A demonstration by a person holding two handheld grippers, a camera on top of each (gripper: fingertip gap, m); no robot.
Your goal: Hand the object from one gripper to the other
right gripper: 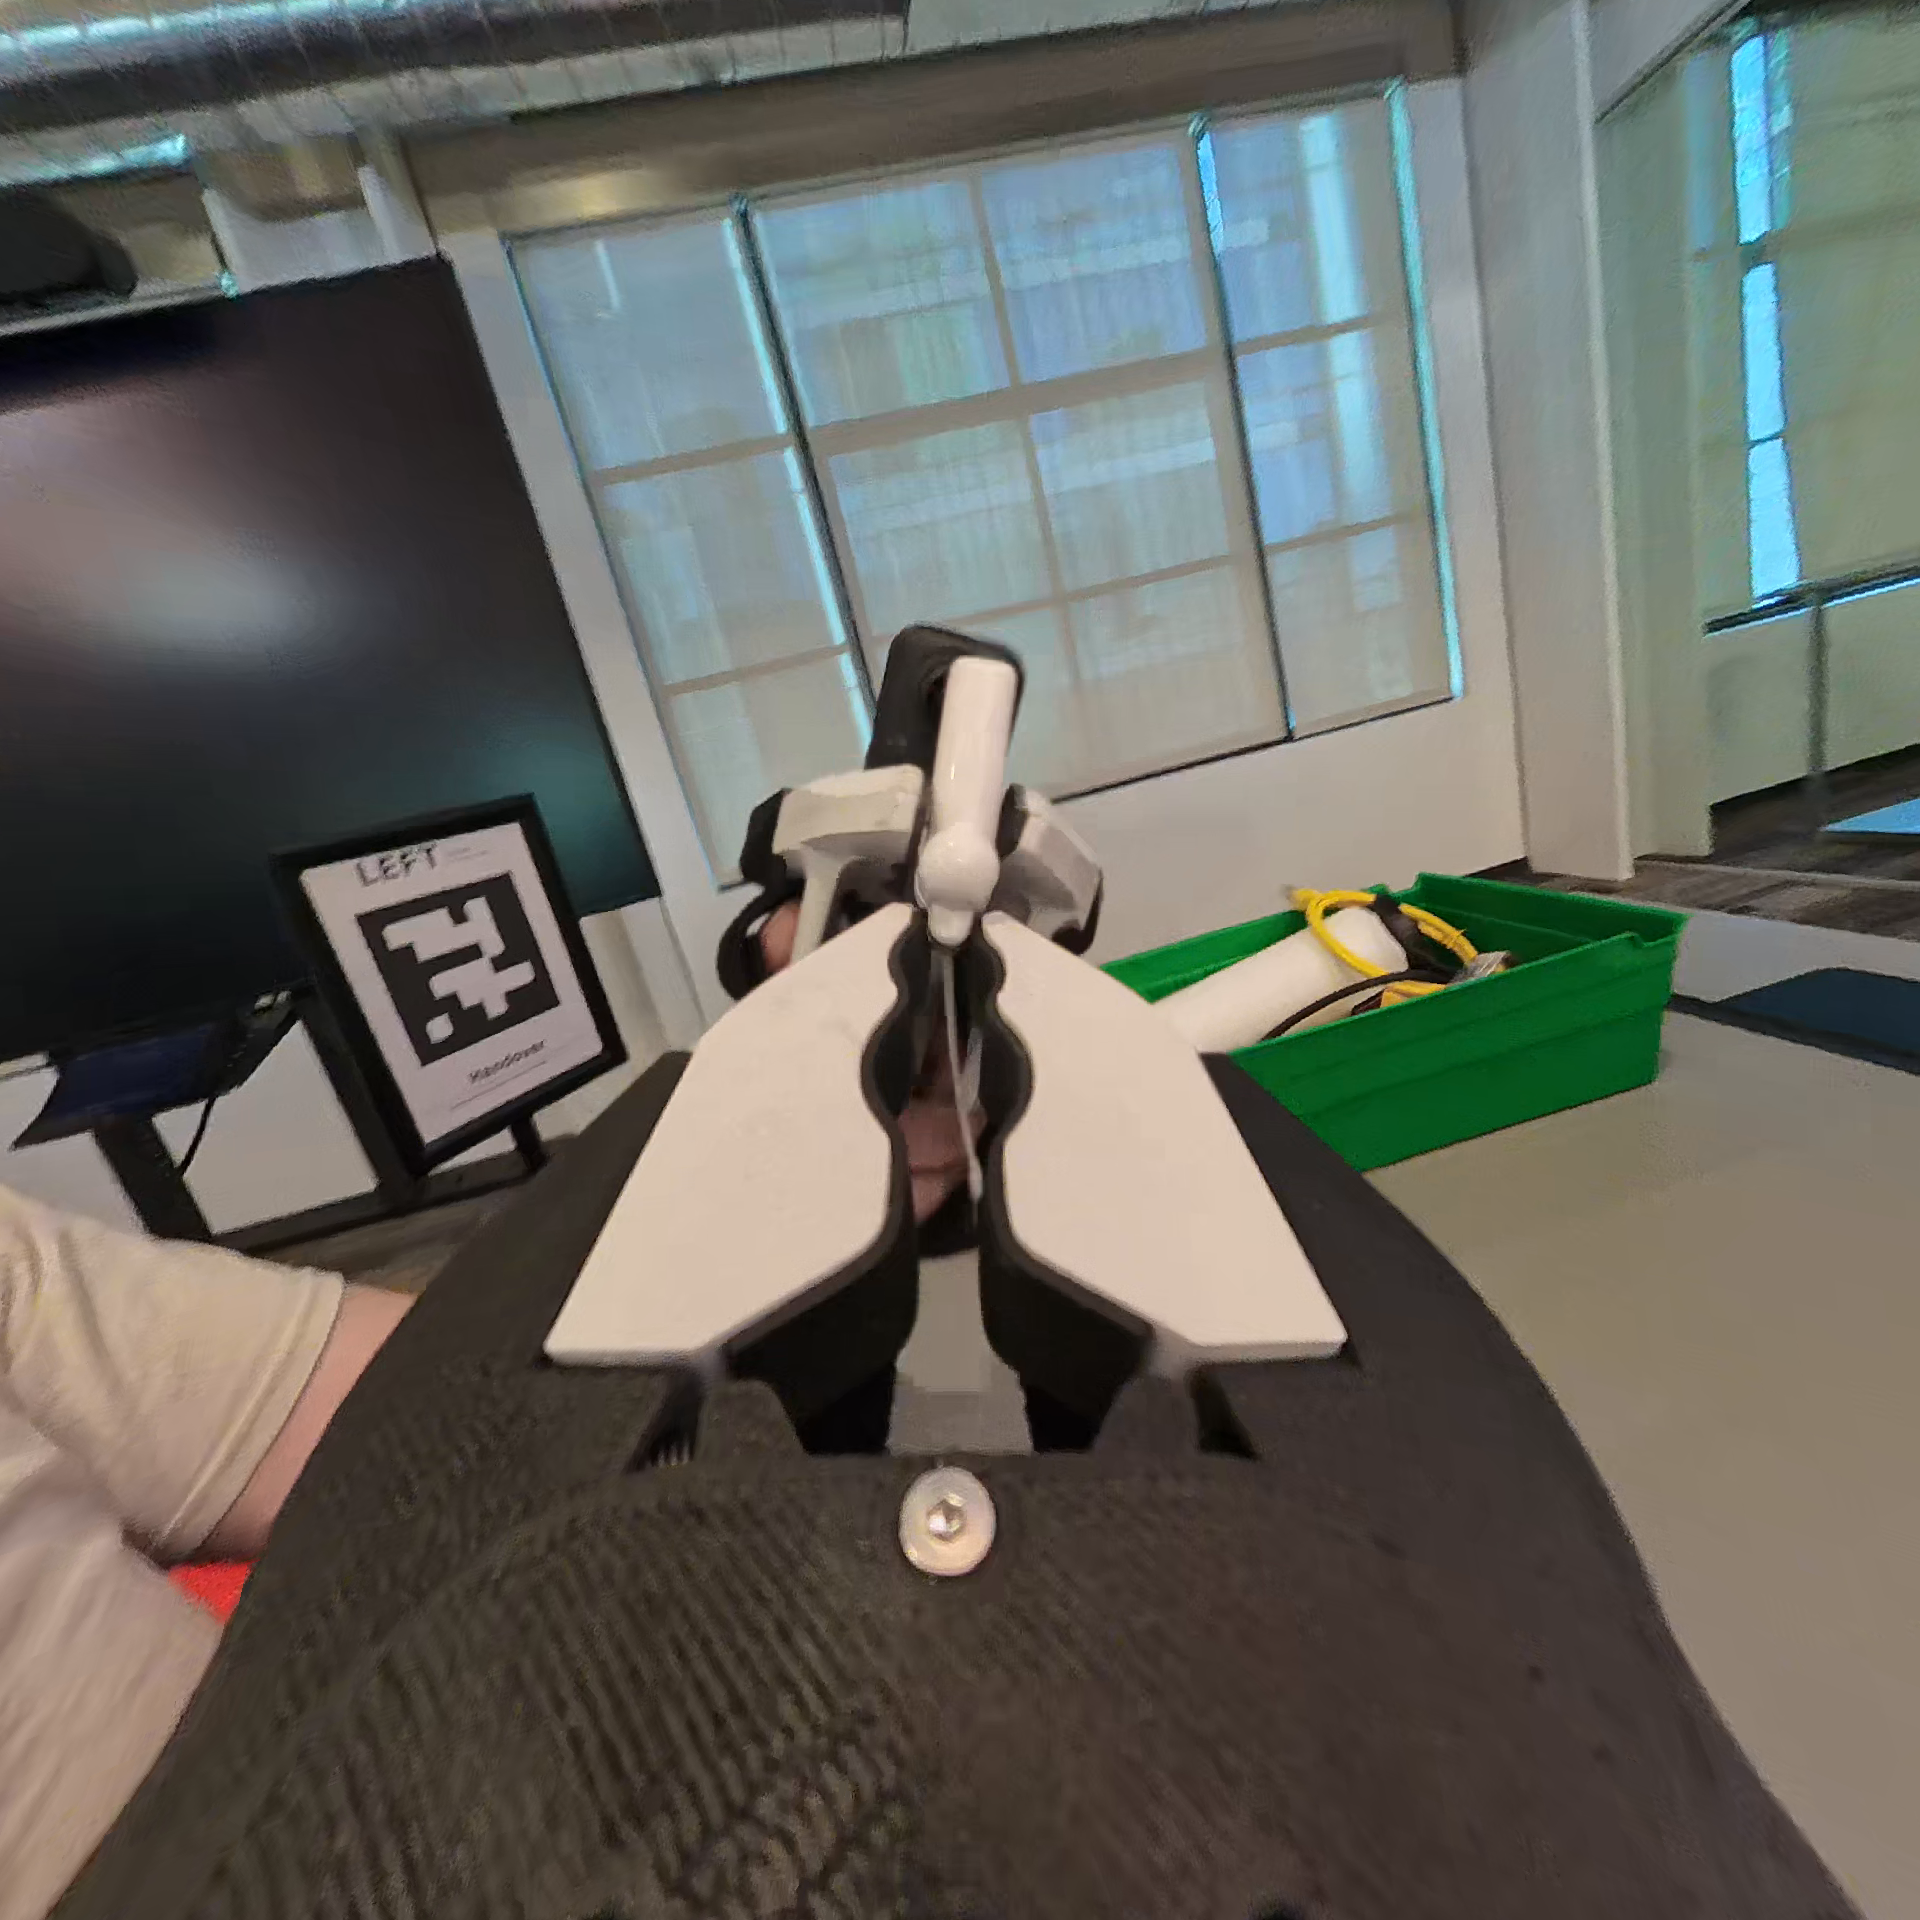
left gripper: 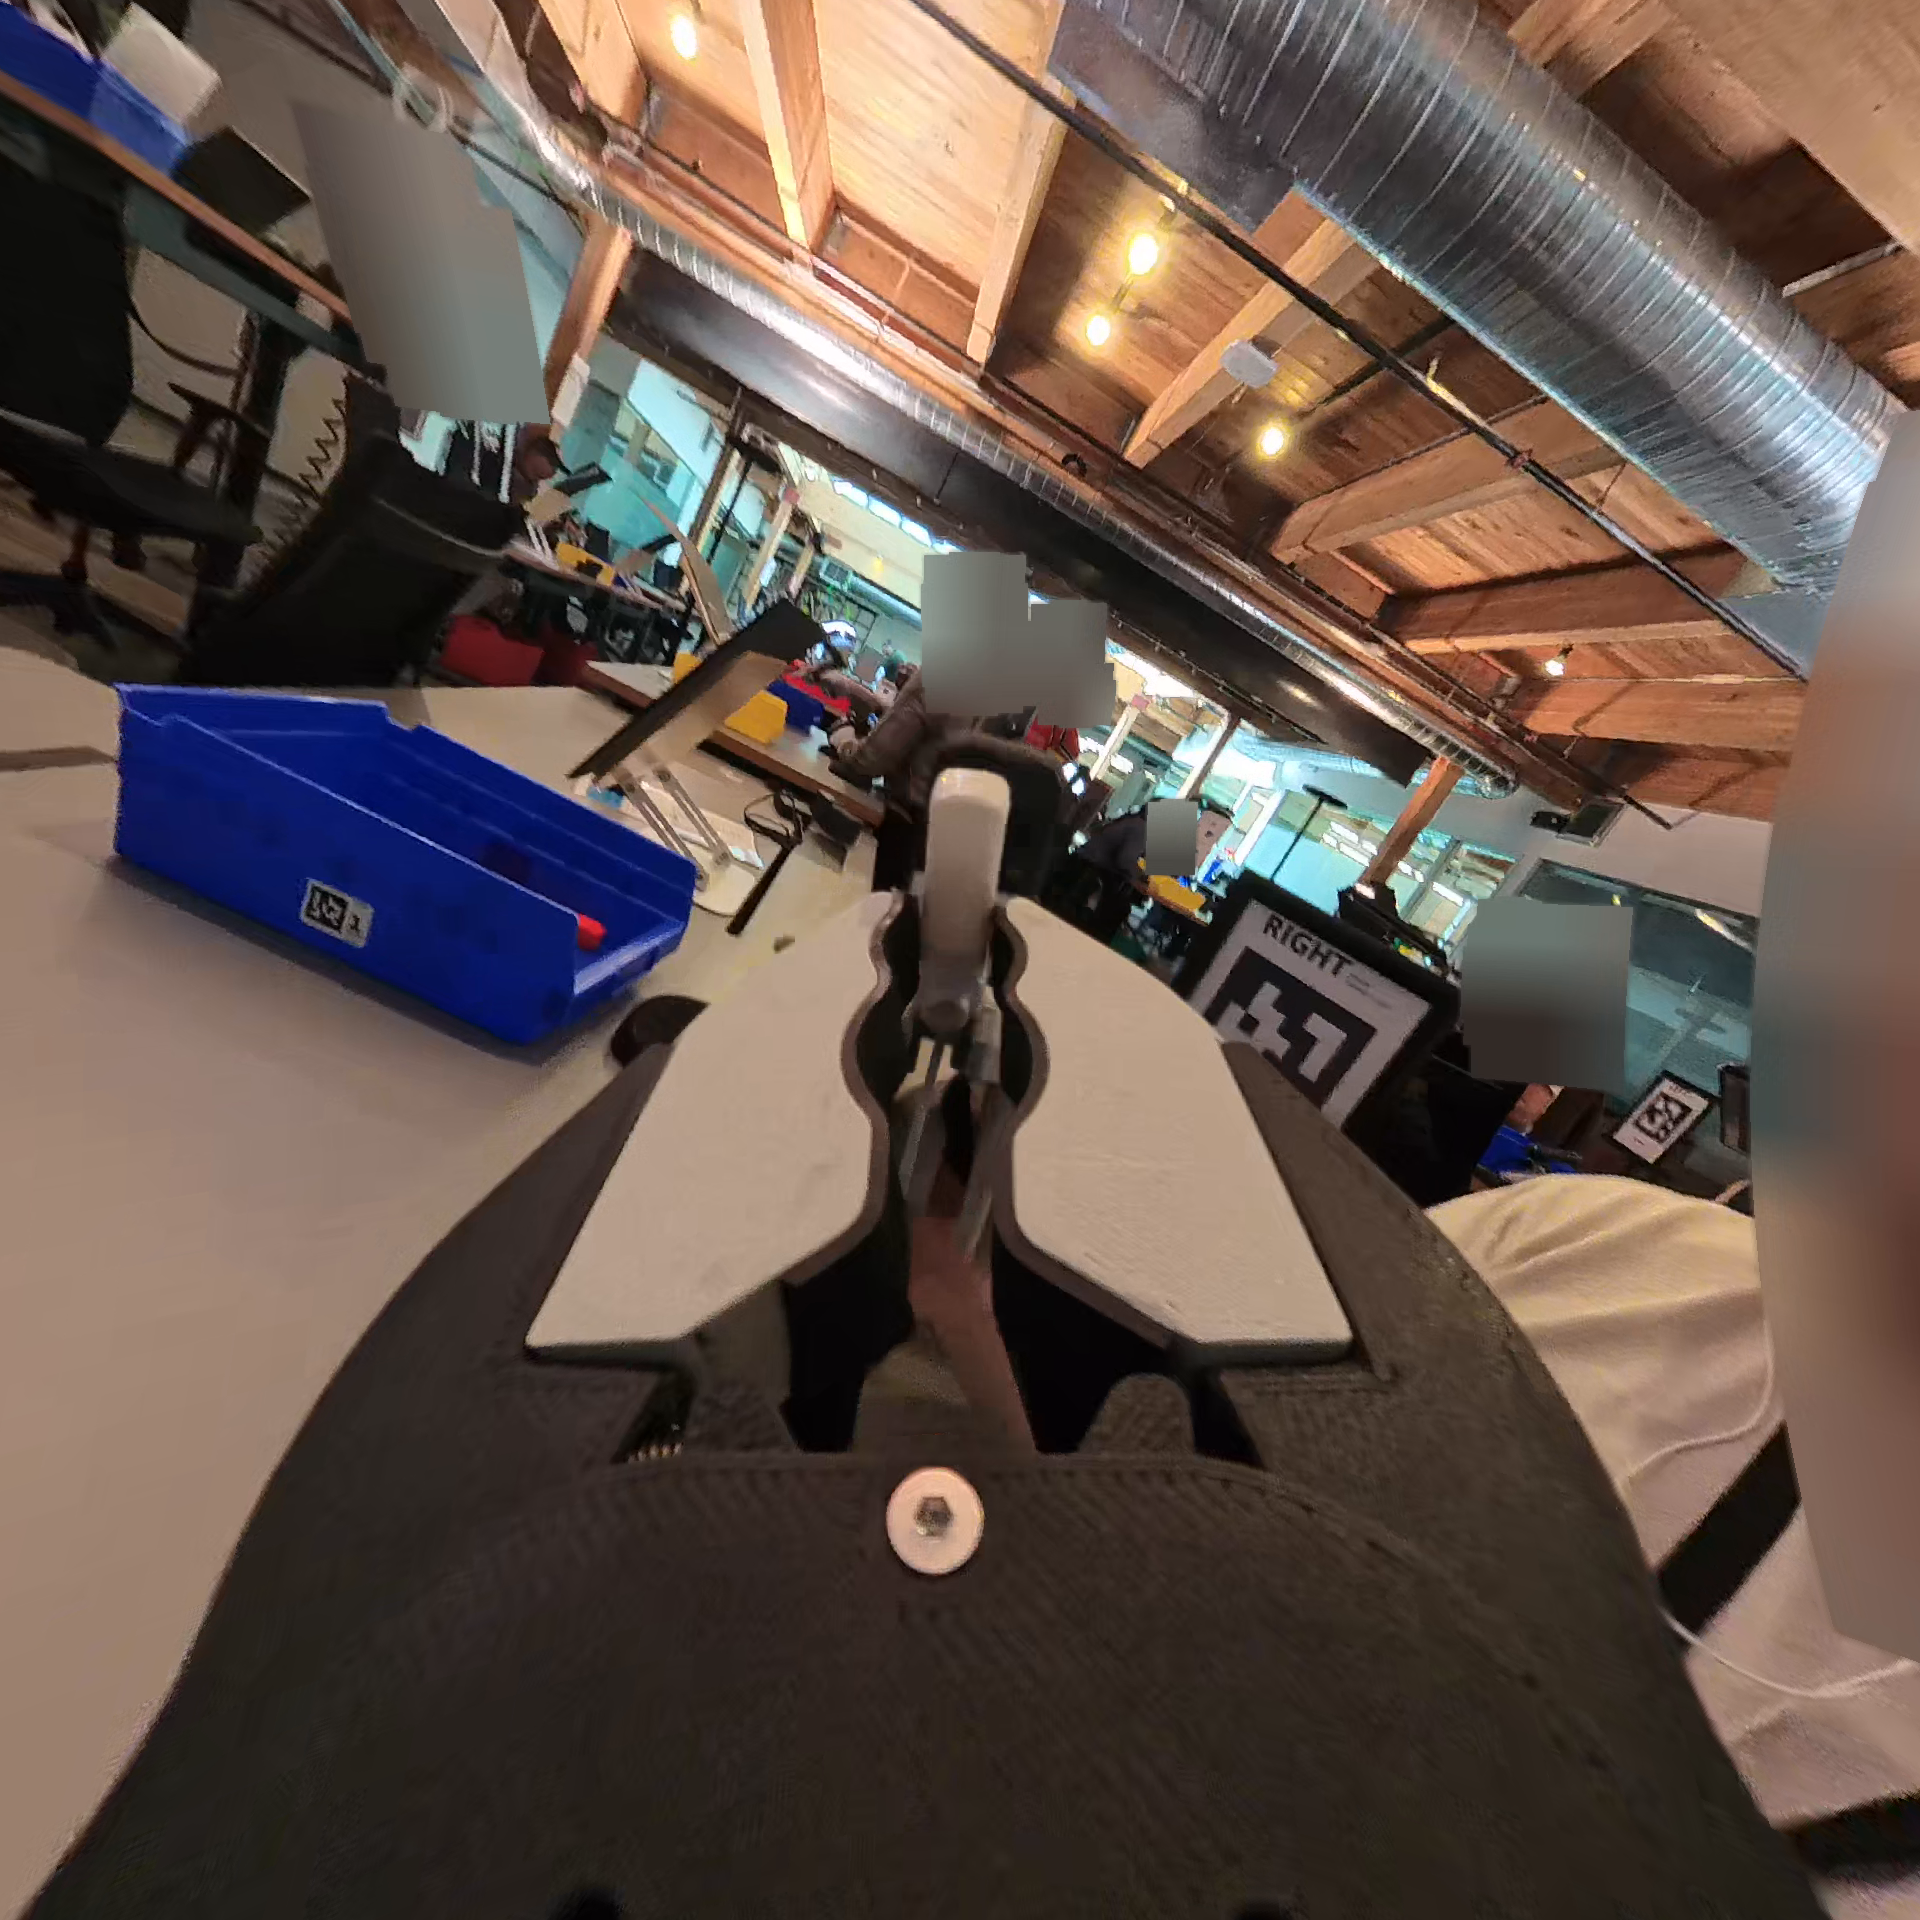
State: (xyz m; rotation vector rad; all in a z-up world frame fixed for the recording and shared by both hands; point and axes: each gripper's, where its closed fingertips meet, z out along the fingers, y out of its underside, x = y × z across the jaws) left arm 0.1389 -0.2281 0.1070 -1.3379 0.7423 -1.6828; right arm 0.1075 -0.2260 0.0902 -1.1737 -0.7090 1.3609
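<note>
Left wrist view: left gripper (left gripper: pixel 951 940) clenched on white-handled tool (left gripper: pixel 964 852), above table (left gripper: pixel 208 1195). Right wrist view: right gripper (right gripper: pixel 951 935) grasping the same tool (right gripper: pixel 966 790); green bin (right gripper: pixel 1455 1049) behind.

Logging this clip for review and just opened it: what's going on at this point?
A person holds a gripper in each hand, raised above a grey table, mid-handover. A small white-handled tool sits at the tips of the right gripper, whose fingers are closed on it. The left gripper also looks closed around it, so both seem to have it. A blue bin and a green bin sit on the table.
</note>
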